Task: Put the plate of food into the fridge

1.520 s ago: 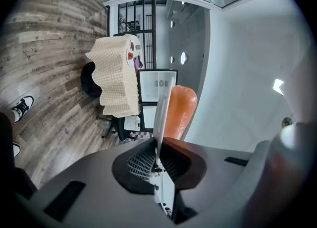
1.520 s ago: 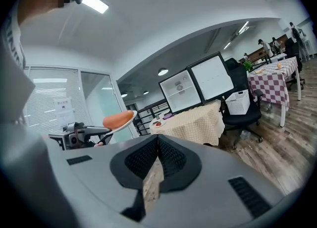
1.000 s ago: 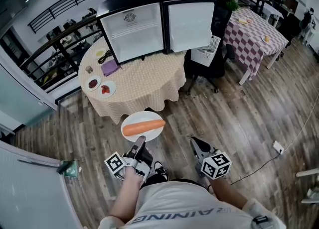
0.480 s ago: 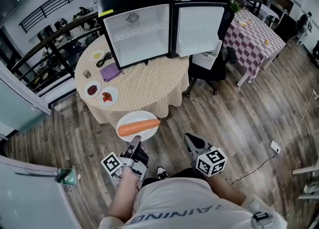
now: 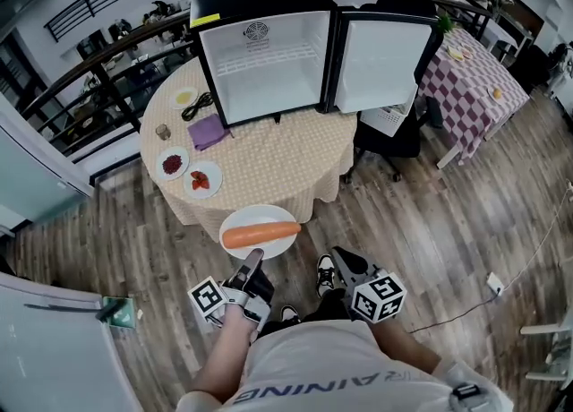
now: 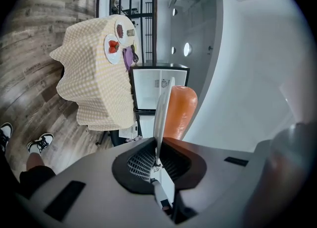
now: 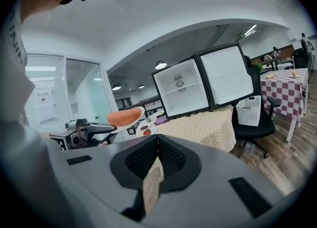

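A white plate (image 5: pixel 259 232) carrying a long orange carrot (image 5: pixel 260 235) is held level in front of me, just short of the round table. My left gripper (image 5: pixel 254 259) is shut on the plate's near rim. Seen from the left gripper view, the plate (image 6: pixel 162 105) stands edge-on between the jaws with the carrot (image 6: pixel 180 110) on its right. The black fridge (image 5: pixel 269 56) stands on the table with its door (image 5: pixel 383 61) swung open to the right and its white inside bare. My right gripper (image 5: pixel 341 261) hangs beside the left one, shut and holding nothing.
The round table (image 5: pixel 269 164) wears a checked beige cloth. On its left side lie two small plates of red food (image 5: pixel 188 173), a purple cloth (image 5: pixel 209 132) and a yellow dish (image 5: pixel 185 96). A black chair (image 5: pixel 394 133) and a purple-checked table (image 5: pixel 479 74) stand to the right.
The table and fridge have drawn a little closer and shifted right in the head view. The plate stays in the left gripper, and both grippers keep their places before my body.
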